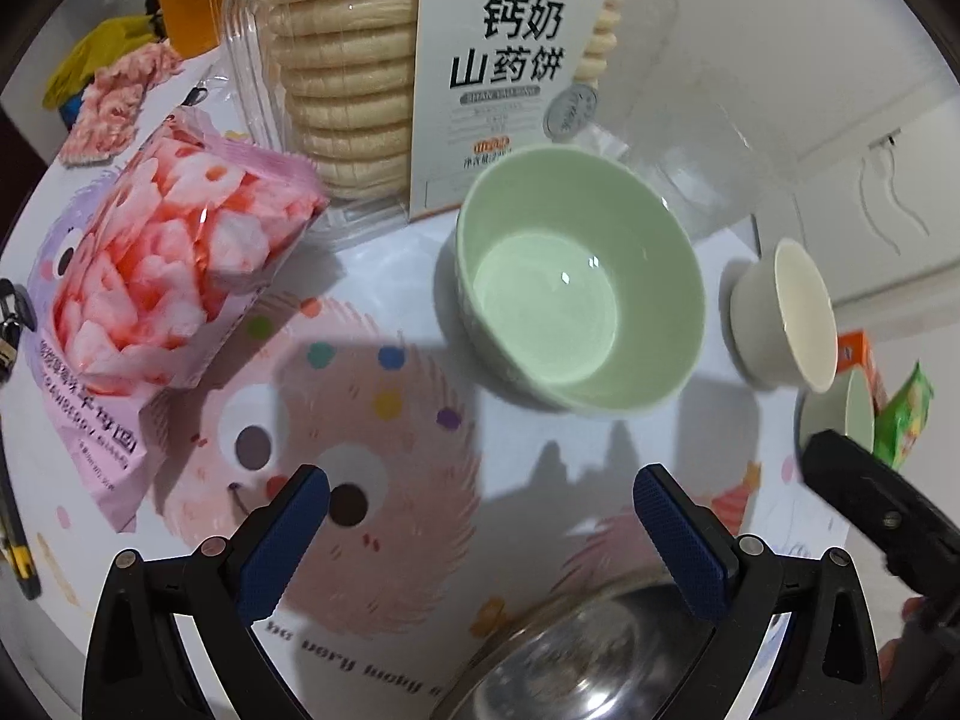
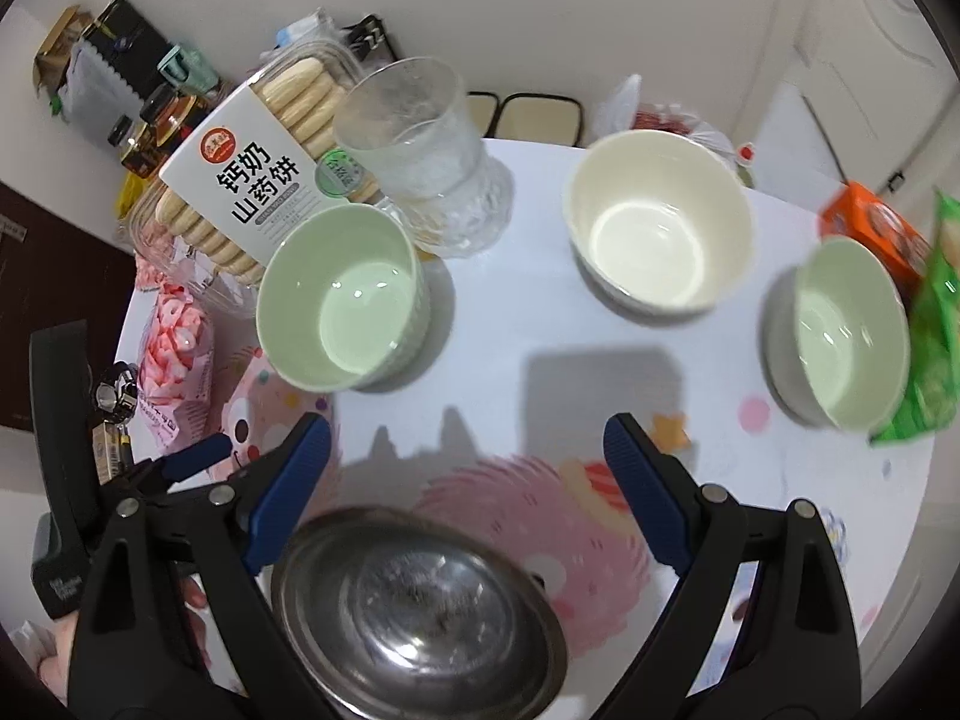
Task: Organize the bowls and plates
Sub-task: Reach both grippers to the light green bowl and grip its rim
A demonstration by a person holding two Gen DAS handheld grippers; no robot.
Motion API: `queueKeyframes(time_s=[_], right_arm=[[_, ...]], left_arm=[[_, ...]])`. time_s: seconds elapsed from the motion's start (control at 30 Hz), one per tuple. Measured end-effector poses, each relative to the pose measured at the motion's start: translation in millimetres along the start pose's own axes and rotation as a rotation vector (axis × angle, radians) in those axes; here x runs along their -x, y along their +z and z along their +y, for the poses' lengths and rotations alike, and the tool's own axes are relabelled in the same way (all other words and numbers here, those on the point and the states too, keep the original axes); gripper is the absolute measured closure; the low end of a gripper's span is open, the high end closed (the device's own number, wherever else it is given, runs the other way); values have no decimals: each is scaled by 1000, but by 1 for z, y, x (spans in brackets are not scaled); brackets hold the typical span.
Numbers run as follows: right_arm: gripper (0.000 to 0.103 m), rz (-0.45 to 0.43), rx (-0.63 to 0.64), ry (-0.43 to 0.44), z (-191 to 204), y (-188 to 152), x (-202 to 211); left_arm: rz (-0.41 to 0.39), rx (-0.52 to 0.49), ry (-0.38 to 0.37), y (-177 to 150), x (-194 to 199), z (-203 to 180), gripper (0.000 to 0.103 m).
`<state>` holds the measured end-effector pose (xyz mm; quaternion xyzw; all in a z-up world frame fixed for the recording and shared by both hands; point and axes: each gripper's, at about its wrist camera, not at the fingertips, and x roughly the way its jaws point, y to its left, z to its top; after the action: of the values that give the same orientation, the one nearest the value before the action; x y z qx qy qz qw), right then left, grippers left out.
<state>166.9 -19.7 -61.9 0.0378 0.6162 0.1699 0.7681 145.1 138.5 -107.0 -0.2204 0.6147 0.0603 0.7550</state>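
A pale green bowl (image 1: 579,282) (image 2: 342,312) stands upright on the white patterned tablecloth (image 1: 540,438), just ahead of my left gripper (image 1: 480,486). That gripper is open with nothing between its blue pads. To its right stand a cream bowl (image 1: 786,318) (image 2: 660,222) and a second green bowl (image 1: 852,414) (image 2: 840,330). A steel bowl (image 2: 420,612) (image 1: 576,660) sits at the near edge, under my right gripper (image 2: 468,429). The right gripper is open, its pads clear of the steel rim. All the bowls look empty.
A clear box of biscuits (image 1: 348,78) (image 2: 252,180) and a pink snack bag (image 1: 162,282) crowd the left. A glass tumbler (image 2: 420,138) stands behind the green bowl. An orange box (image 2: 876,228) and a green packet (image 2: 930,348) lie at the right edge. Bottles (image 2: 156,132) stand far left.
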Motion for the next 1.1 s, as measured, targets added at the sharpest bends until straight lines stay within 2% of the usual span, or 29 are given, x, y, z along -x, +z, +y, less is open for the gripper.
queueKeyframes(time_s=[0.17,0.27,0.5,0.67,0.77,0.83,0.9,0.97,1.0,1.03,1.1], right_arm=[[10,30,36,31,6,21,-22],[14,33,56,47,8,34,-31],[36,79,52,76,6,49,-57],[51,83,37,71,1,52,-68],[55,90,27,83,0,54,-73],[62,95,29,81,1,54,-76],[73,102,37,72,2,52,-80],[76,105,37,68,1,51,-83],[78,107,34,70,0,51,-84],[79,107,28,82,-1,51,-85],[87,106,32,93,2,51,-84]], left_arm=[[-37,68,36,12,-4,-2,0],[-33,107,20,18,-8,1,0],[-39,161,34,29,-24,-2,2],[-58,190,35,30,-30,-2,11],[-55,195,40,37,-33,1,20],[-52,210,31,38,-35,2,30],[-47,225,25,38,-38,7,34],[-40,230,19,42,-45,14,40],[-39,232,15,42,-46,15,48],[-40,232,15,43,-47,17,51],[-40,231,-12,44,-49,17,58]])
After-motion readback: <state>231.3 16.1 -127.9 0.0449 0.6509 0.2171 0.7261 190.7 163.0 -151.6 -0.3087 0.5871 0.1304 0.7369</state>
